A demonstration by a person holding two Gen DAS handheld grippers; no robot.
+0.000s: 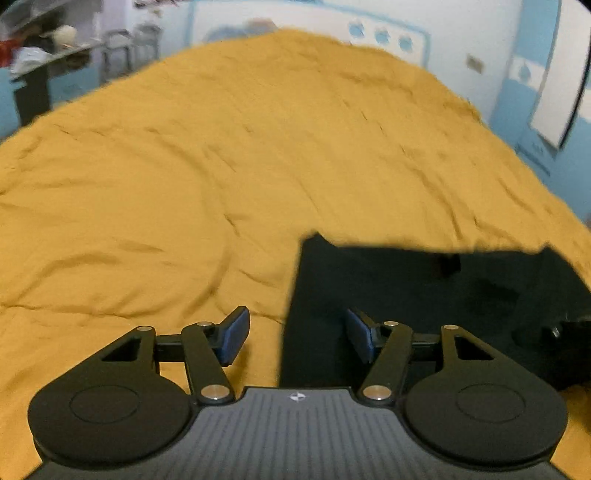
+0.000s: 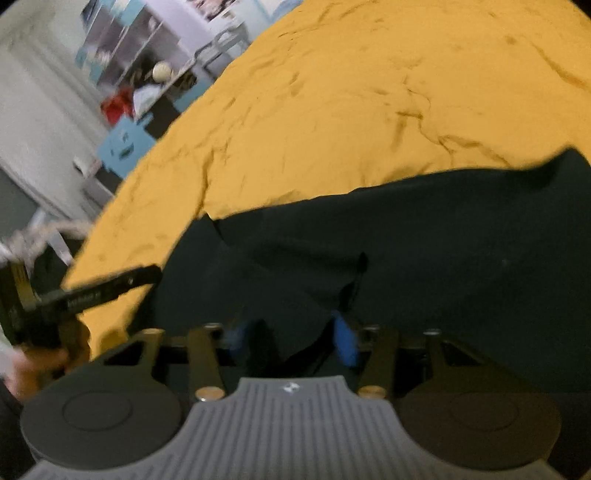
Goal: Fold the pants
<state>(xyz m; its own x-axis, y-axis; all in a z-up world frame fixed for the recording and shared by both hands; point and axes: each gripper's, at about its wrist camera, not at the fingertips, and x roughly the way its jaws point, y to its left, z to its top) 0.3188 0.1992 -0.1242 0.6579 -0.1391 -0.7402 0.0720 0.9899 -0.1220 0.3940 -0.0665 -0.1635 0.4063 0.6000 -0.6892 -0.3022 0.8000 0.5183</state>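
The dark pants [image 1: 424, 295] lie flat on the mustard-yellow bedspread [image 1: 221, 166], lower right in the left wrist view. My left gripper [image 1: 297, 338] is open and empty, hovering at the pants' left edge; its right pad is over the cloth, its left pad over the bedspread. In the right wrist view the pants [image 2: 424, 240] fill the middle and right. My right gripper [image 2: 291, 339] has its jaws apart with a raised fold of the dark cloth between the blue pads; the pads do not look pressed on it. The left gripper tool [image 2: 85, 295] shows at the left, held by a hand.
The bedspread [image 2: 351, 110] covers the bed and is wrinkled. Shelves with clutter [image 1: 44, 48] stand beyond the bed's far left edge. A blue and white wall [image 1: 406, 33] lies behind. A framed board [image 1: 554, 92] leans at the right.
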